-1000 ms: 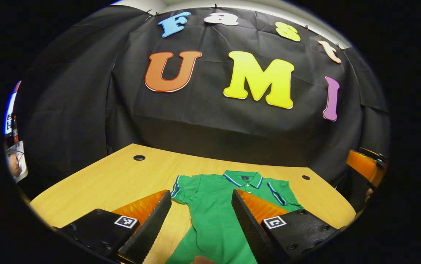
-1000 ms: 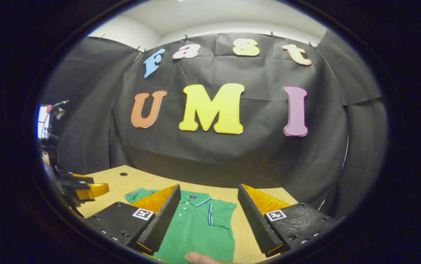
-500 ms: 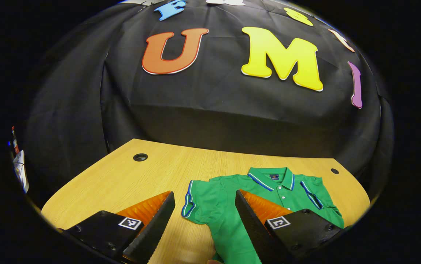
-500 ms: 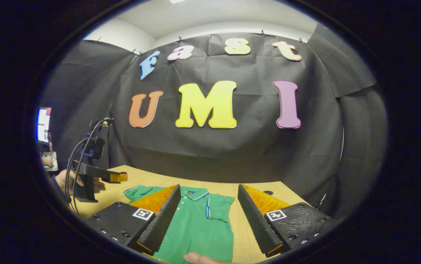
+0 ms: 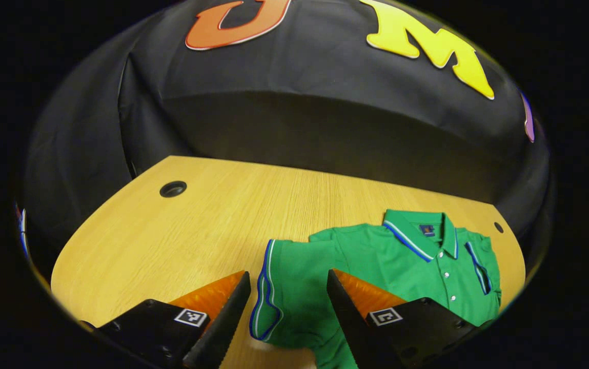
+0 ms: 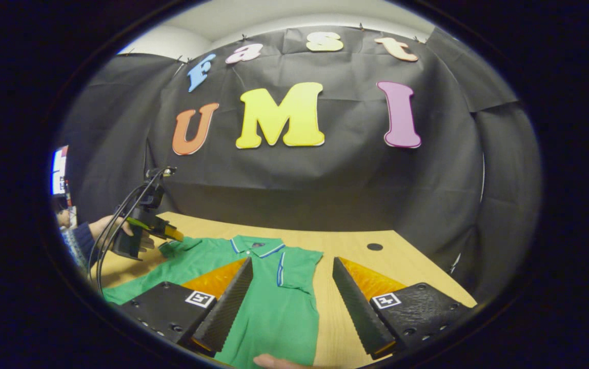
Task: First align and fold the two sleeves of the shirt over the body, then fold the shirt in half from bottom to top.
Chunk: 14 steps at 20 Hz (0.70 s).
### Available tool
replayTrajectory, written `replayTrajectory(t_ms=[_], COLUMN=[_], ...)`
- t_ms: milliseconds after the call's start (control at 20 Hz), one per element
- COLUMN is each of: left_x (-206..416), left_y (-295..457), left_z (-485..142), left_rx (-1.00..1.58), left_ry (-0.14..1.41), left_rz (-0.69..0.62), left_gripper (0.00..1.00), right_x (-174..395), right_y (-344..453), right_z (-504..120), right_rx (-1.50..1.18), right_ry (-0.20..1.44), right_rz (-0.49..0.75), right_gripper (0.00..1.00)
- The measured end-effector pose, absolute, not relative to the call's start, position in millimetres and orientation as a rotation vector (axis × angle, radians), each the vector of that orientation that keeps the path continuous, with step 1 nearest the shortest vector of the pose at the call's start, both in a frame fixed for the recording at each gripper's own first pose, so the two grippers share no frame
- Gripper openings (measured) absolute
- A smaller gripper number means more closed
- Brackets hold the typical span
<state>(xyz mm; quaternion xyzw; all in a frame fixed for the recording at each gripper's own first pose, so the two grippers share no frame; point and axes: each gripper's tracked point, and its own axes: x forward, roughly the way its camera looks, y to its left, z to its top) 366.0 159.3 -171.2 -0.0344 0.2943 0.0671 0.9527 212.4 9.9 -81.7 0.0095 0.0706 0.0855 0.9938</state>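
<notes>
Lowered, left hand-held gripper (image 5: 286, 312) gapes over sleeve (image 5: 284, 292).

A green polo shirt (image 5: 376, 256) with blue-and-white trim on collar (image 5: 417, 233) and sleeve cuffs lies flat, front up and buttoned, on the wooden table (image 5: 181, 230), collar toward the far edge. Both short sleeves (image 5: 273, 292) lie spread outward, unfolded.
</notes>
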Motion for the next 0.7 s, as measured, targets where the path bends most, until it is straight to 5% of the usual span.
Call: replayTrajectory(t_ms=[250, 400, 500, 700], left_x=[373, 373, 371, 381], left_y=[160, 160, 156, 132], left_z=[-183, -186, -185, -149], left_rx=[-0.117, -0.078, -0.014, 0.040], left_ry=[0.603, 0.627, 0.647, 0.564], left_rz=[0.135, 0.130, 0.126, 0.103], left_gripper=[0.80, 0.30, 0.12, 0.07], right_x=[220, 220, 218, 216], right_y=[12, 14, 12, 8], right_z=[-105, -113, -116, -119], right_rx=[0.013, 0.014, 0.010, 0.005], right_ry=[0.175, 0.193, 0.200, 0.204], right_rz=[0.188, 0.196, 0.196, 0.189], right_gripper=[0.95, 0.95, 0.95, 0.95])
